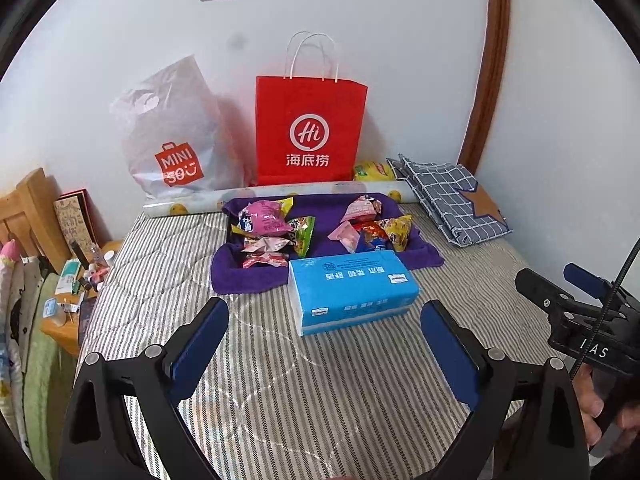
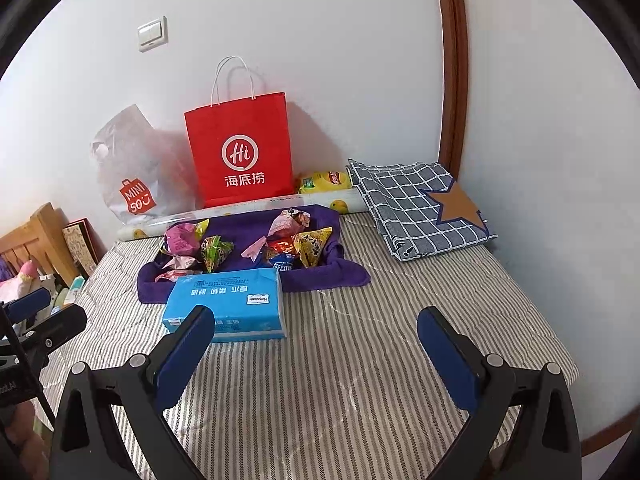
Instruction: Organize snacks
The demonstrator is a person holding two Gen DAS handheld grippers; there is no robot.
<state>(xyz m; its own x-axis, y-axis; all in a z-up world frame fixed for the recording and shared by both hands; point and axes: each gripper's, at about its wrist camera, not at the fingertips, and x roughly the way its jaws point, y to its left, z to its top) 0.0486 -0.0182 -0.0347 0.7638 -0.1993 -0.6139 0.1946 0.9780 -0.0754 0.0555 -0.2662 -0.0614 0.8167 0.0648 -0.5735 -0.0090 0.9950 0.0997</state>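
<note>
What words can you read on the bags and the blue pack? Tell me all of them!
"Hi" and "海底捞": red paper bag.
"MINISO": grey plastic bag, on its red logo.
Blue tissue pack: Chinese print upside down, too blurred to read.
Snack packets: print too small to read.
Right claw: letters "AS" show, the rest is cut off.

You see a grey-and-white striped bed cover (image 1: 160,288), a purple towel (image 1: 236,276), a blue tissue pack (image 1: 352,288), a red paper bag (image 1: 310,132) and a navy checked cloth (image 1: 448,196).
</note>
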